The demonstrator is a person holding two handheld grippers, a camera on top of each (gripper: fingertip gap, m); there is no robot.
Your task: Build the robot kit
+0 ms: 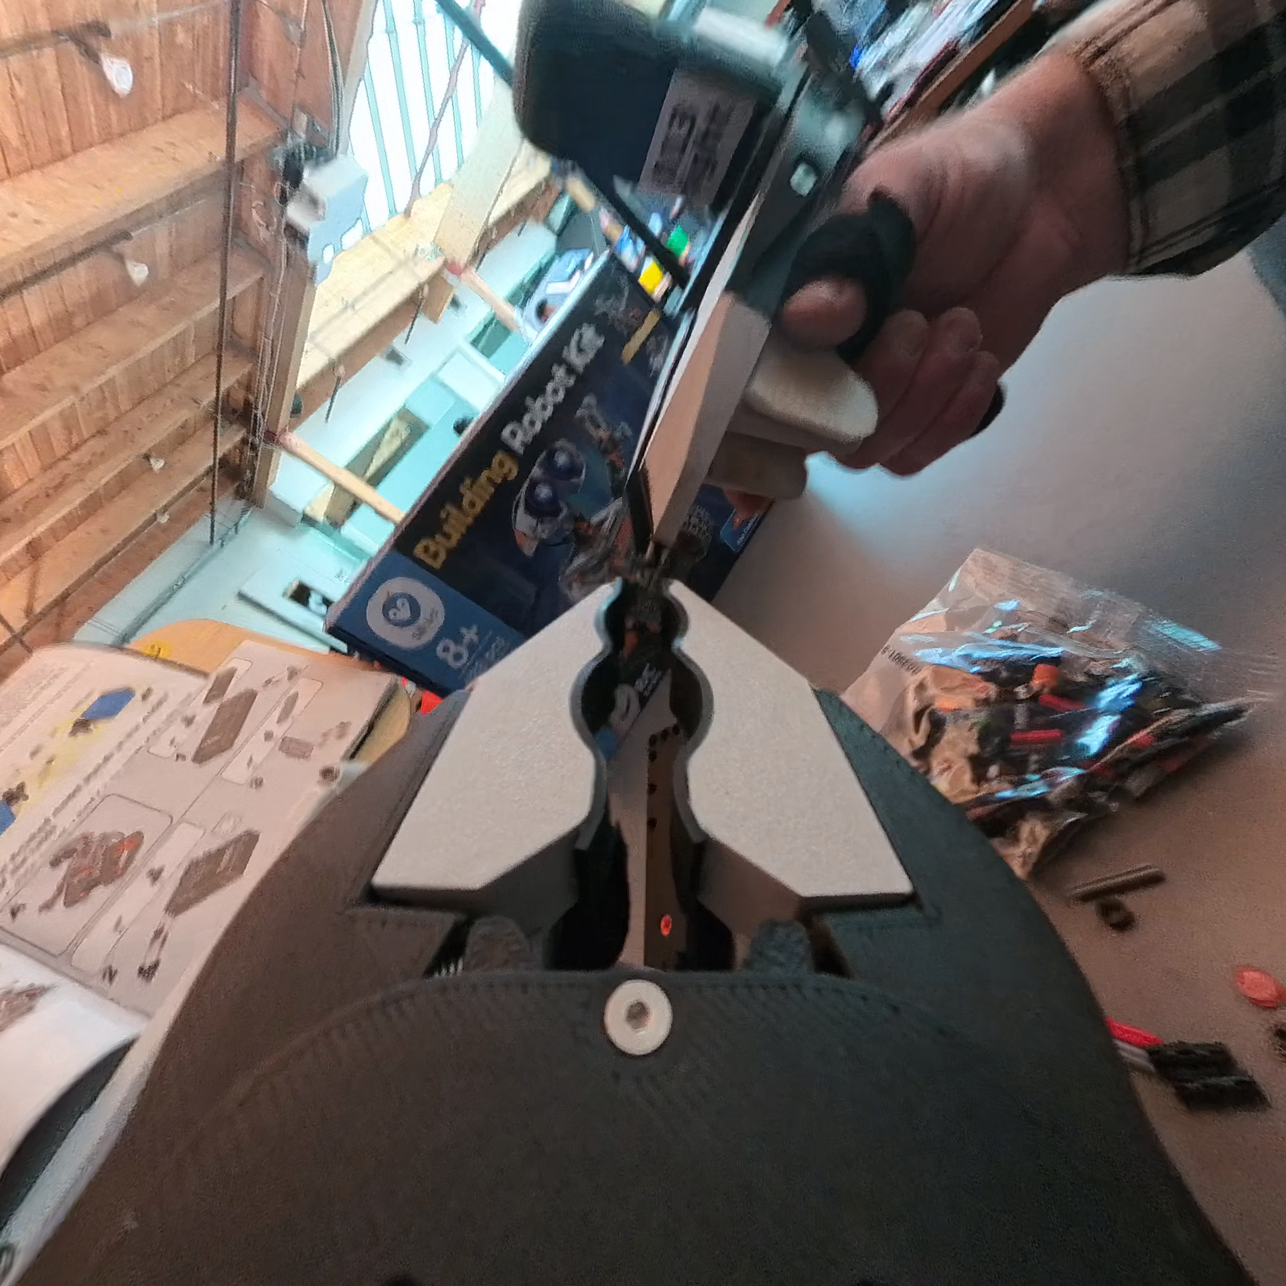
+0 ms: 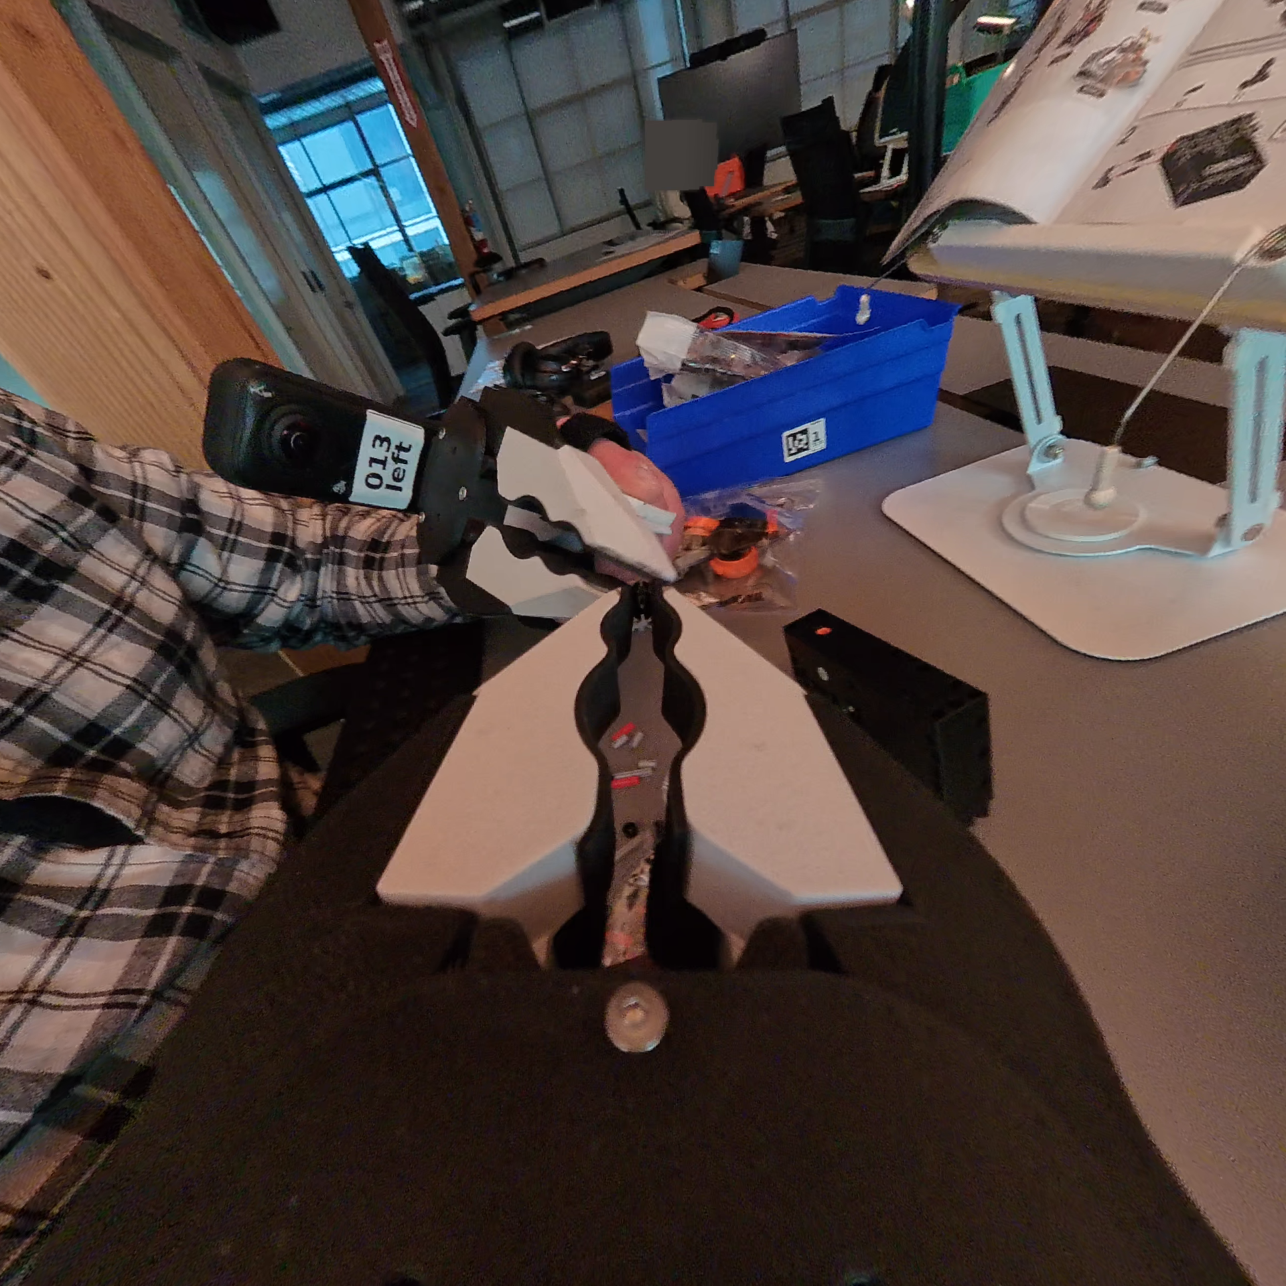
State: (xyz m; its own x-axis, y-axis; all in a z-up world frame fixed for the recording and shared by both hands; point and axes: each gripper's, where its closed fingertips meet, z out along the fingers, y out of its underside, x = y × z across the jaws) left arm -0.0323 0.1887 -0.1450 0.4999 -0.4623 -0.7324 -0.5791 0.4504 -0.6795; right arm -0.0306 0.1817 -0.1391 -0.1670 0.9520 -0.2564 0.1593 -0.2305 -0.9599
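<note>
My left gripper [image 1: 644,591] and my right gripper [image 2: 641,595] meet tip to tip above the grey table [image 2: 1044,800]. Both sets of jaws are closed on a small dark part [image 1: 648,567] pinched between the two pairs of tips. The part is blurred and mostly hidden; in the right wrist view it is a dark sliver [image 2: 639,607]. In the left wrist view the right gripper [image 1: 653,541] comes down from above, held by a hand [image 1: 974,264]. In the right wrist view the left gripper [image 2: 664,574] comes in from the left, on a plaid-sleeved arm [image 2: 209,543].
A clear bag of small parts [image 1: 1030,703], a dark blue kit box [image 1: 529,501] and an open instruction booklet [image 1: 139,765] lie around. The booklet rests on a white stand [image 2: 1044,557]. A blue bin [image 2: 800,403], a black block [image 2: 898,703] and loose small pieces [image 2: 630,755] are on the table. Both grippers' tips are close together, under 4 cm apart.
</note>
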